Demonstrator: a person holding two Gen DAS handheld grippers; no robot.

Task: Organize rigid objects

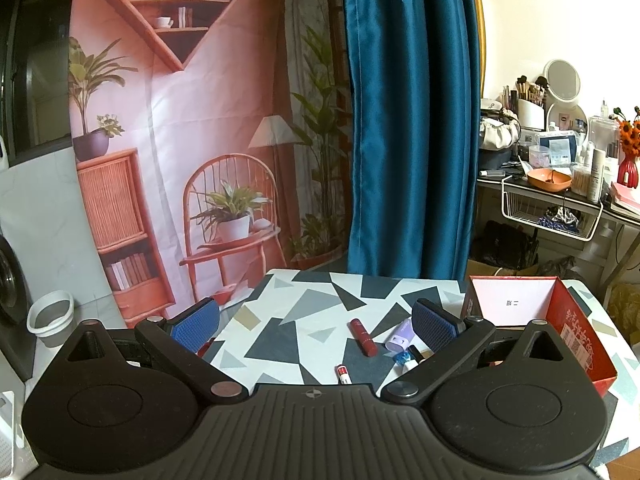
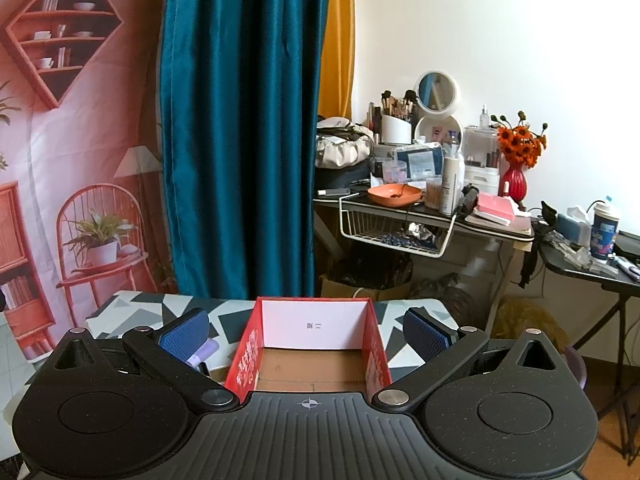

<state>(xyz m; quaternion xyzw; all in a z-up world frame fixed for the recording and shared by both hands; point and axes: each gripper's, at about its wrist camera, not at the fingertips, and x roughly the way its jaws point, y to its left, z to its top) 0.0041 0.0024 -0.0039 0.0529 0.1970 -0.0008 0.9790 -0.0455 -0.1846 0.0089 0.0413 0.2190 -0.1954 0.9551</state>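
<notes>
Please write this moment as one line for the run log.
stage: start | left gripper: open, above red tube | right gripper: open, facing red box | box: nothing visible inside

I see both views evenly lit by soft daylight, brightest on the white wall (image 2: pixel 500 40) right of the blue curtain (image 2: pixel 240 128), where it nearly washes out. Shadows on the patterned table (image 1: pixel 312 308) below the curtain are faint. Focus is sharp mid-frame; fisheye bending curves the curtain's edges, and the corners go black.
</notes>
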